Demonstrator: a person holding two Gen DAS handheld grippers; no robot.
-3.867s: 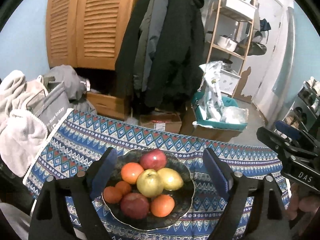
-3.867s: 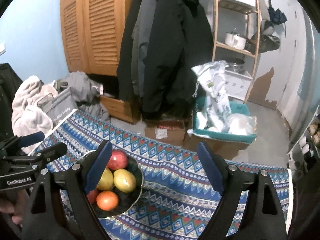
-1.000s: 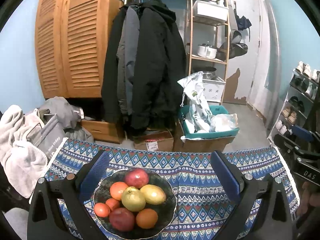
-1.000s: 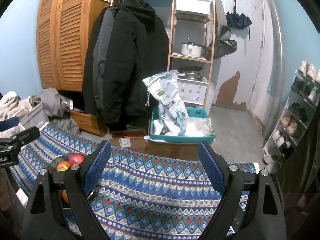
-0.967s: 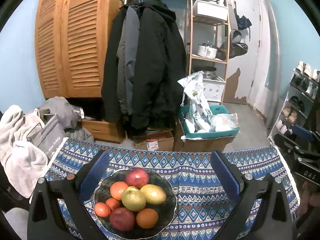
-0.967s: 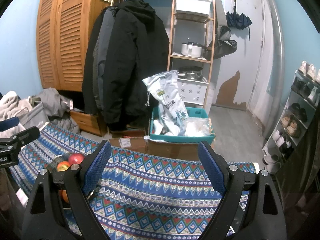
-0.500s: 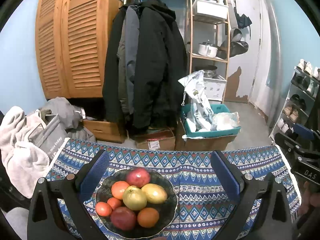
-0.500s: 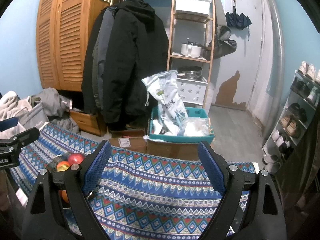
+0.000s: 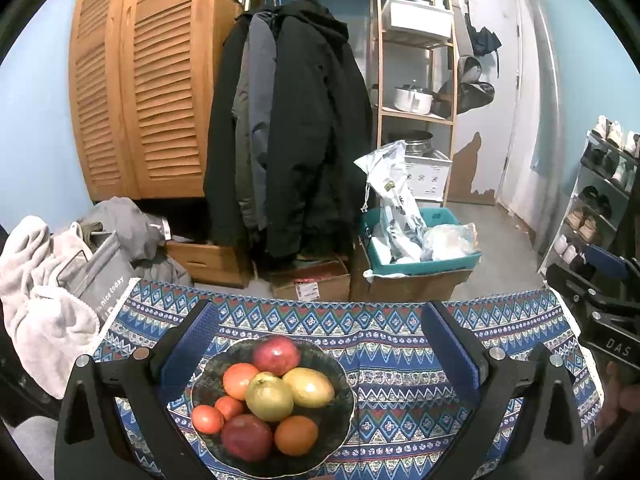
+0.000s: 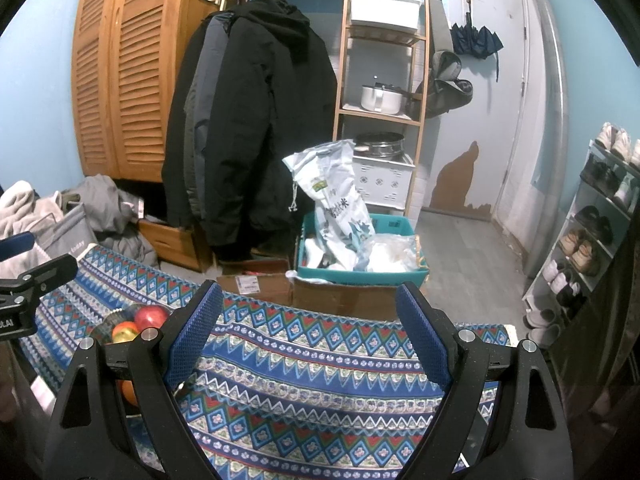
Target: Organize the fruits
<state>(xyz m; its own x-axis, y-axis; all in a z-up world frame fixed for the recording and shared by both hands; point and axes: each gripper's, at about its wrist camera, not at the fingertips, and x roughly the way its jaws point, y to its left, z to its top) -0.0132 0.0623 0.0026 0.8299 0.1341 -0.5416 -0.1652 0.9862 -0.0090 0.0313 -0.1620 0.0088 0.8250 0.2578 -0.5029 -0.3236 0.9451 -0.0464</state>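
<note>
A dark glass bowl sits on the patterned blue tablecloth and holds several fruits: two red apples, a green apple, a yellow mango and several oranges. My left gripper is open and empty, raised above and behind the bowl. My right gripper is open and empty over the cloth's right half; the bowl shows at its left, partly hidden by the left finger. The right gripper also shows at the right edge of the left wrist view.
Beyond the table's far edge stand cardboard boxes, a teal bin with bags, hanging coats and a wooden shelf. Towels and a grey bag lie at the left. A shoe rack stands at the right.
Over the last second both views have barely shifted. Since about four seconds ago both grippers have pulled back and up from the bowl, and the right one has swung to the right.
</note>
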